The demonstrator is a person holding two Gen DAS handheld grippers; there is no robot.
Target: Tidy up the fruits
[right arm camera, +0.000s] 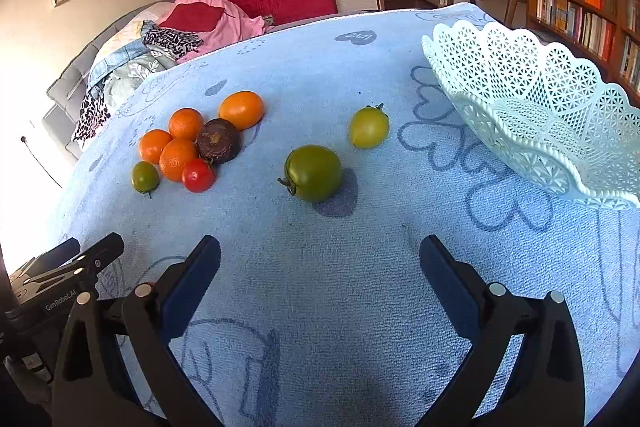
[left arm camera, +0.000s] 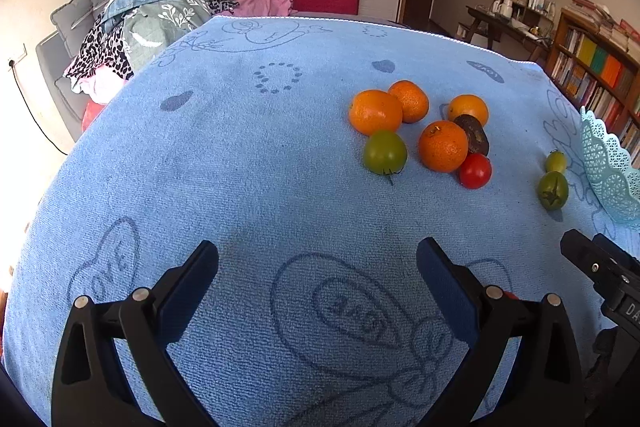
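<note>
A blue terry towel (right arm camera: 360, 287) printed with darker blue hearts and doodles covers the table, and both black two-finger grippers hover low over its near edge. The left gripper (left arm camera: 318, 259) has its jaws wide apart with nothing between them, only bare towel. Ahead of it and to its right lies a tight cluster: a small green tomato (right arm camera: 145, 177) at the left edge, four round orange mandarins (right arm camera: 178, 159) bunched behind and beside it, a small red tomato (right arm camera: 198, 175) touching the nearest mandarin, and a dark brown wrinkled fruit (right arm camera: 218, 140) resting among them. Well apart from that group, further right, a larger green tomato (right arm camera: 313, 172) lies on its side with its stem pointing left, and a yellow-green tomato (right arm camera: 369, 127) sits just behind it. The right gripper (right arm camera: 320, 257) is likewise spread open and empty, the larger green tomato lying ahead of its gap. At the far right stands a pale turquoise perforated plastic basket (right arm camera: 532, 99) with a scalloped rim, no fruit visible in it.
</note>
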